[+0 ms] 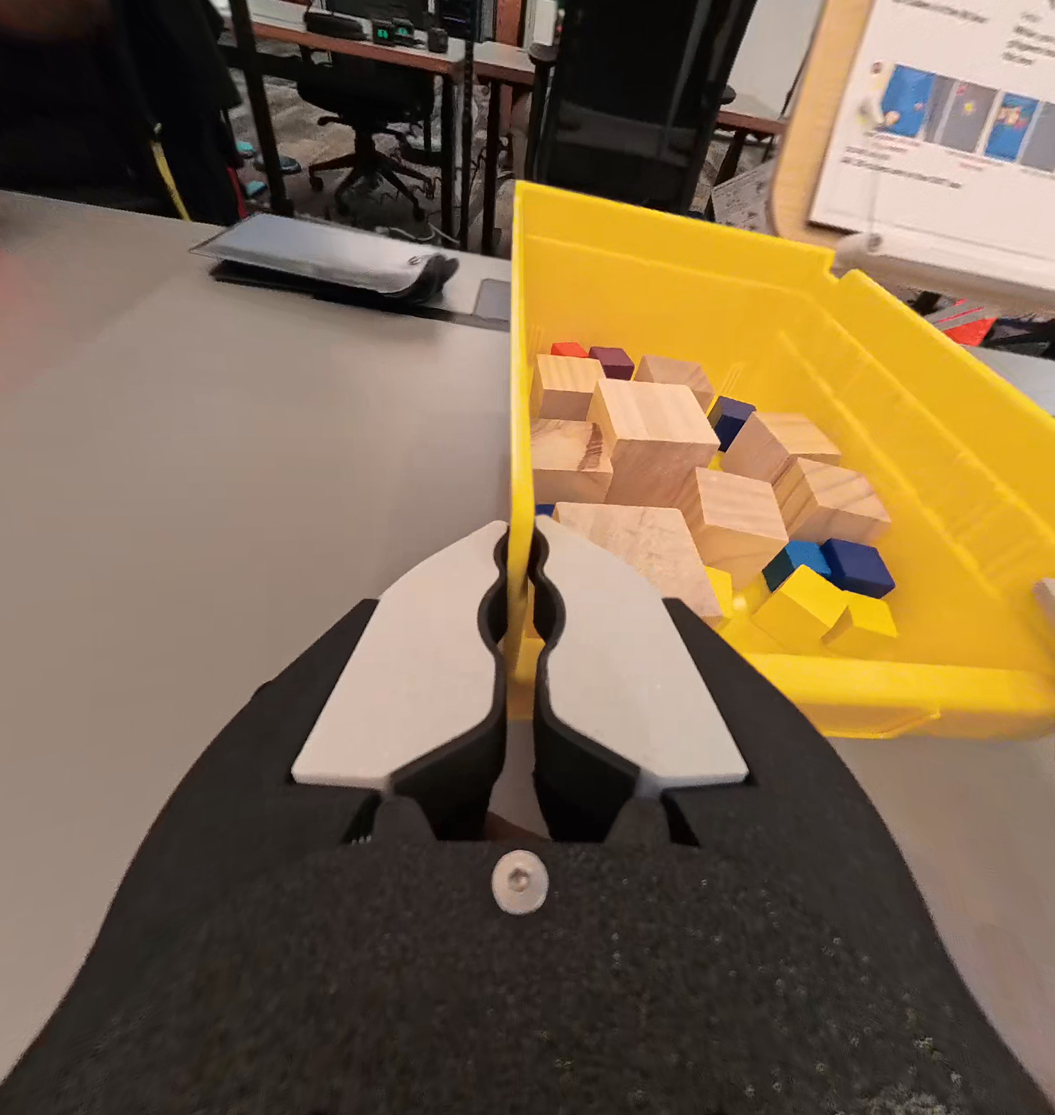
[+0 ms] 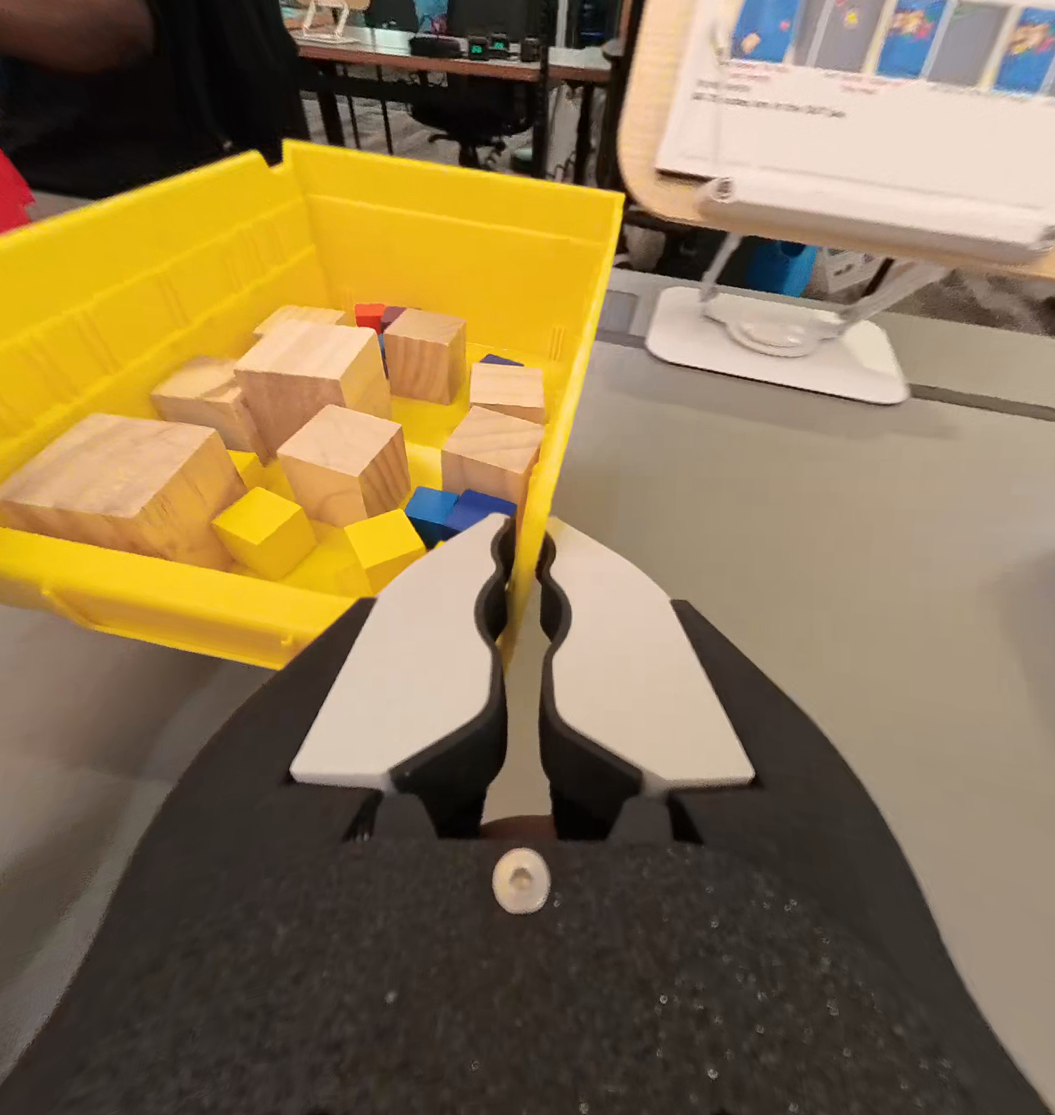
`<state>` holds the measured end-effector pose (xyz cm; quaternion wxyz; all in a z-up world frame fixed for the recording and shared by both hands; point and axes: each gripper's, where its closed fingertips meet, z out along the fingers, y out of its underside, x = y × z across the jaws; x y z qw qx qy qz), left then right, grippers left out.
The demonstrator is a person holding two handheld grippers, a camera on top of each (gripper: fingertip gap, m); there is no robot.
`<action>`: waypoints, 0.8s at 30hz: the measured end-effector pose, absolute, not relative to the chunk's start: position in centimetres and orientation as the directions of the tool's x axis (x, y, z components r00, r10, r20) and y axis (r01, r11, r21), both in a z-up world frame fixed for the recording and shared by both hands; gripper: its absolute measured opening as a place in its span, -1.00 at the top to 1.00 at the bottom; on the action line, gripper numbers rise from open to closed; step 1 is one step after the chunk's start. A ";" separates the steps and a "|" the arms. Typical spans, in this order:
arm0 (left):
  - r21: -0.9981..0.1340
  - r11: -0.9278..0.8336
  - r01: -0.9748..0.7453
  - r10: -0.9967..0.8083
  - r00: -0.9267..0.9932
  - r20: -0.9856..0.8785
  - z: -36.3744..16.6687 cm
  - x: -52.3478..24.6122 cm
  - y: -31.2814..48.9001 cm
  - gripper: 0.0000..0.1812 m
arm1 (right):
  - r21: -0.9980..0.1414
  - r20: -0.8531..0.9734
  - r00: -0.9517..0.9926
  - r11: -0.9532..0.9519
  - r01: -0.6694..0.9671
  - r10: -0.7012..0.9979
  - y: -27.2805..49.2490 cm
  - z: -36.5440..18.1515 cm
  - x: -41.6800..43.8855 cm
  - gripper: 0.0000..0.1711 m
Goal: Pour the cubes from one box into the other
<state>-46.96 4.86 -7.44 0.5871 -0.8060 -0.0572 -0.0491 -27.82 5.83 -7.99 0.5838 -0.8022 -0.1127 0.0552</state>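
Cubes (image 1: 657,434) lie heaped in the yellow box (image 1: 663,283): large bare wooden ones piled toward its middle, small painted ones in yellow, blue, dark blue, red and purple scattered among them and along the near wall. In the right wrist view the same heap (image 2: 313,368) fills the box floor (image 2: 452,241), with two small yellow cubes and a pair of blue ones nearest the camera.

The box is gripped at both side walls. The left gripper (image 1: 520,537) has its jaws clenched on the box's left wall, the thin yellow rim running straight up between the two grey fingers, so the cubes sit just to the right of the jaws. The right gripper (image 2: 528,531) has its jaws clenched on the opposite wall, one finger inside the box beside the blue cubes and the other outside, so the heap lies to the left of them. Whether the box rests on the grey worktop (image 1: 211,482) or is lifted off it cannot be told.

Beyond, a flat dark pouch (image 1: 332,259) lies on the worktop's far edge, and a white stand (image 2: 778,350) carries a board with printed pictures. Office chairs and desks stand farther back.
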 end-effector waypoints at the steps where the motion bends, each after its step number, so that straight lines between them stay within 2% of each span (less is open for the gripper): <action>1: -0.936 -0.310 0.169 0.038 0.986 0.165 -7.9 -48.1 4.8 0.97 | -0.946 0.030 0.968 -0.307 0.108 0.248 6.0 -8.3 -29.0 0.95; 7: -0.920 -0.344 0.186 0.059 0.982 0.177 -10.5 -51.5 5.3 0.97 | -0.930 0.022 0.962 -0.349 0.120 0.271 6.1 -10.8 -32.3 0.93; 10: -0.866 -0.390 0.313 0.078 0.948 0.308 -12.1 -51.9 5.3 0.94 | -0.910 -0.020 0.942 -0.396 0.121 0.334 5.6 -12.3 -32.9 0.90; 13: -0.864 -0.374 0.338 0.056 0.938 0.343 -11.5 -52.0 4.9 0.90 | -0.921 -0.038 0.872 -0.356 0.159 0.488 4.8 -12.0 -33.1 0.84; 15: -0.887 -0.337 0.316 0.079 0.948 0.308 -10.4 -52.7 4.2 0.78 | -0.934 -0.003 0.804 -0.288 0.210 0.595 3.3 -10.5 -32.0 0.77; 19: -0.934 -0.212 0.286 0.106 0.957 0.269 -7.3 -53.3 2.0 0.67 | -0.915 0.226 0.711 -0.106 0.390 0.666 0.8 -7.6 -24.3 0.71; 21: -0.943 -0.178 0.281 0.101 0.958 0.267 -6.4 -52.4 0.8 0.63 | -0.895 0.233 0.679 -0.120 0.429 0.696 -0.3 -7.8 -18.8 0.72; 24: -0.952 -0.170 0.253 0.068 0.967 0.245 -6.6 -48.2 -1.1 0.62 | -0.874 0.134 0.732 -0.269 0.405 0.668 -1.2 -9.6 -8.8 0.76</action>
